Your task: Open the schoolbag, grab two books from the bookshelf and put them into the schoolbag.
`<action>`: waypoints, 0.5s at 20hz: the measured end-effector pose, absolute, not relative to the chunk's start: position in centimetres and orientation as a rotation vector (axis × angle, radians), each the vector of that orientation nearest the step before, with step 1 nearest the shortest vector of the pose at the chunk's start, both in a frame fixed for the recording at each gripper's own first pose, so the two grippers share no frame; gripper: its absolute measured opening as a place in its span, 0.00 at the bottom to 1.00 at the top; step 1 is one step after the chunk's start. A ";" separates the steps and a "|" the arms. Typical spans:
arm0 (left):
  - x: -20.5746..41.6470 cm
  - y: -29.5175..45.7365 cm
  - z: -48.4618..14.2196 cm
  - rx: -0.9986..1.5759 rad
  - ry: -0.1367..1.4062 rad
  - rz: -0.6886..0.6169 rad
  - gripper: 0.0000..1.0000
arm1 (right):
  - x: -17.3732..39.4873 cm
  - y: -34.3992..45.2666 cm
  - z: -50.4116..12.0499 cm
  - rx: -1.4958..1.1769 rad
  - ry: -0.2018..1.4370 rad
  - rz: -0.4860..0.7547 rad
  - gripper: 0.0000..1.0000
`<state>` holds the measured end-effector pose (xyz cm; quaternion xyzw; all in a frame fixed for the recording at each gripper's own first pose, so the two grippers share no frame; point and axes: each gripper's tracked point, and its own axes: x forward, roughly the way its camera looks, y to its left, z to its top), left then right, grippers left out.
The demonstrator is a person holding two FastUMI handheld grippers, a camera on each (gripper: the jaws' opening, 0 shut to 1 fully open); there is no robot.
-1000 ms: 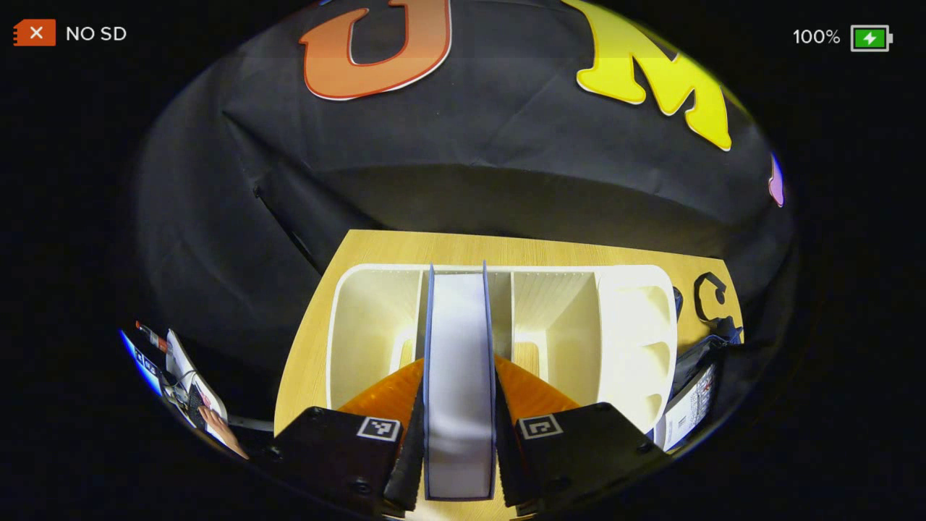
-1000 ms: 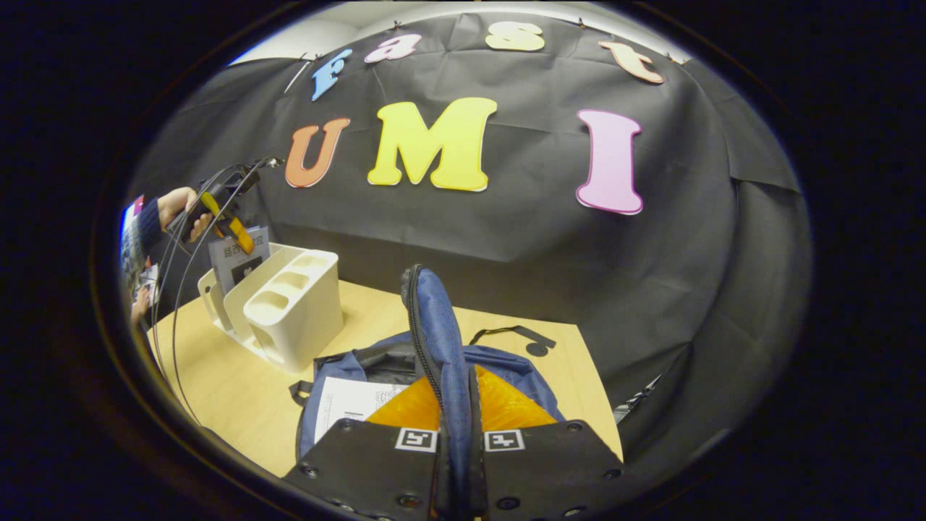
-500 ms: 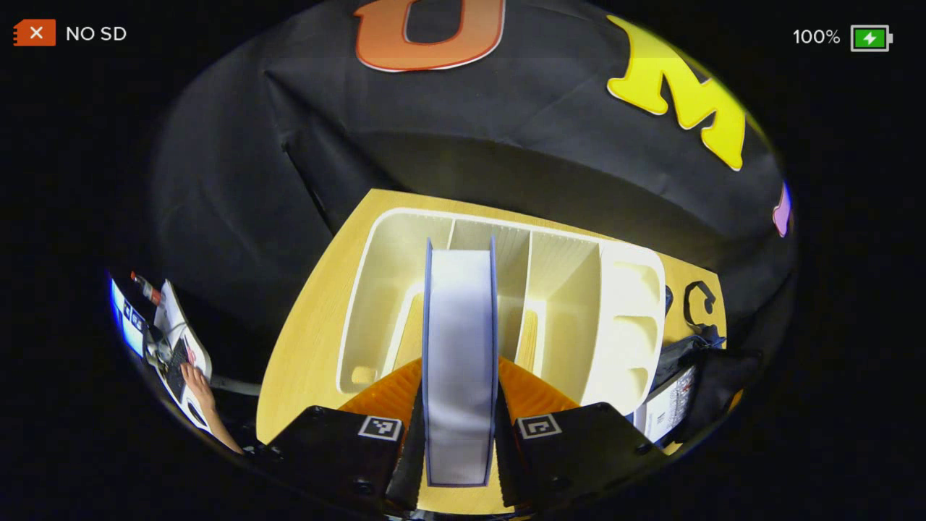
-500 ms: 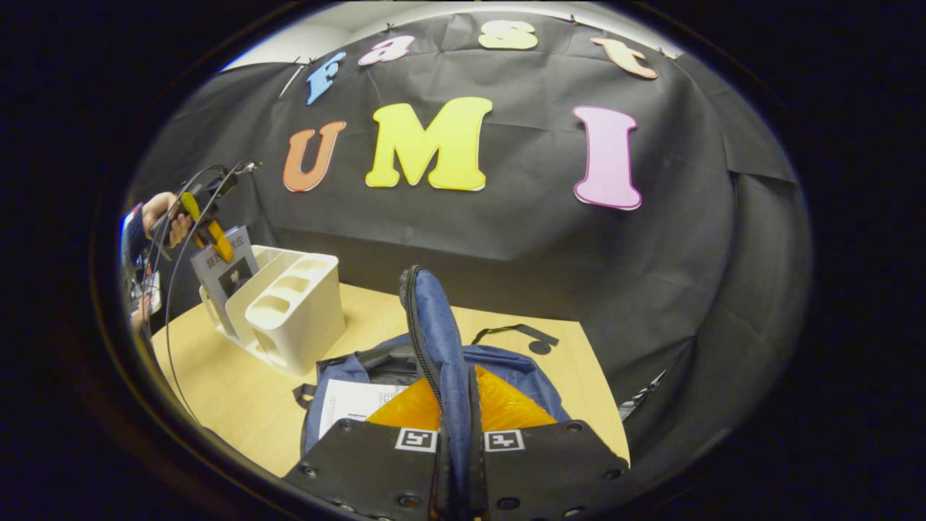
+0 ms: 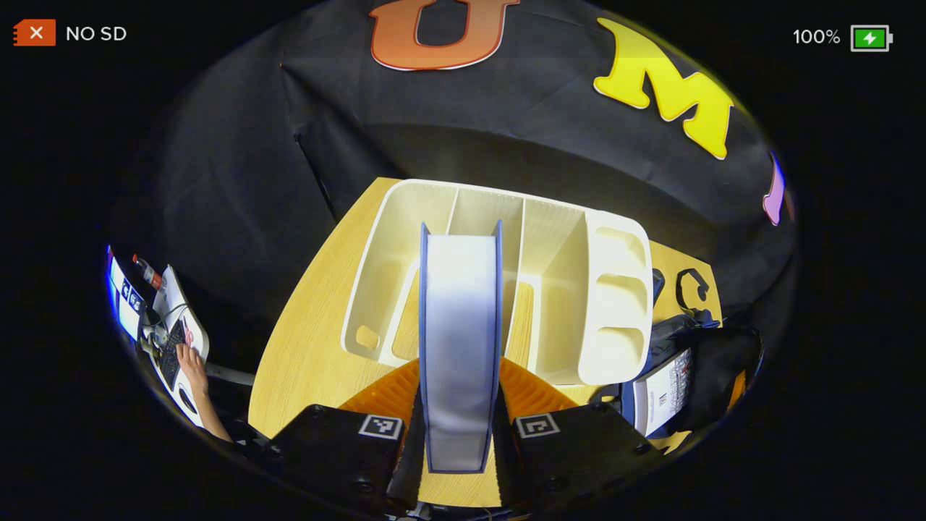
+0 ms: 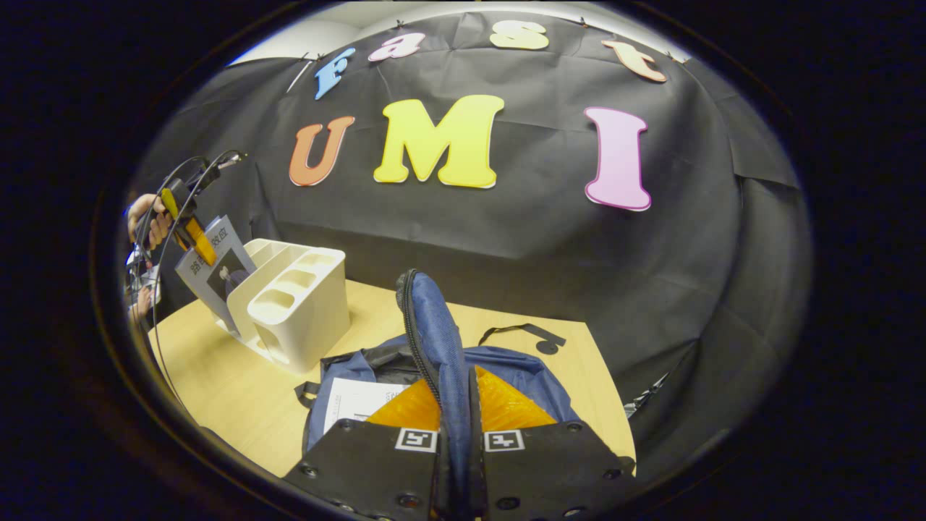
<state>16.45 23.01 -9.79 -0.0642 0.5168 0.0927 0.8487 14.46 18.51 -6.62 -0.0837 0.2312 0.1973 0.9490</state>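
L gripper jaws pinching a book by both covers, page edges facing the cam; book held up over the near side of the white bookshelf on the wooden table. R gripper view: that book tilted at far left, beside the shelf. R gripper jaws pressed onto the blue schoolbag flap, holding it upright; schoolbag lies open at near centre w/ a white book inside.
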 end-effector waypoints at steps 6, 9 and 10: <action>15.4 22.2 -8.1 -0.106 1.045 0.151 0.43 | 14.6 18.4 -6.7 -0.144 0.479 0.398 0.09; 13.6 22.4 -5.4 -0.114 0.998 0.162 0.43 | 14.6 18.0 -6.8 -0.133 0.484 0.395 0.12; 12.7 22.3 -4.7 -0.122 0.987 0.166 0.39 | 14.7 18.0 -6.8 -0.130 0.484 0.395 0.12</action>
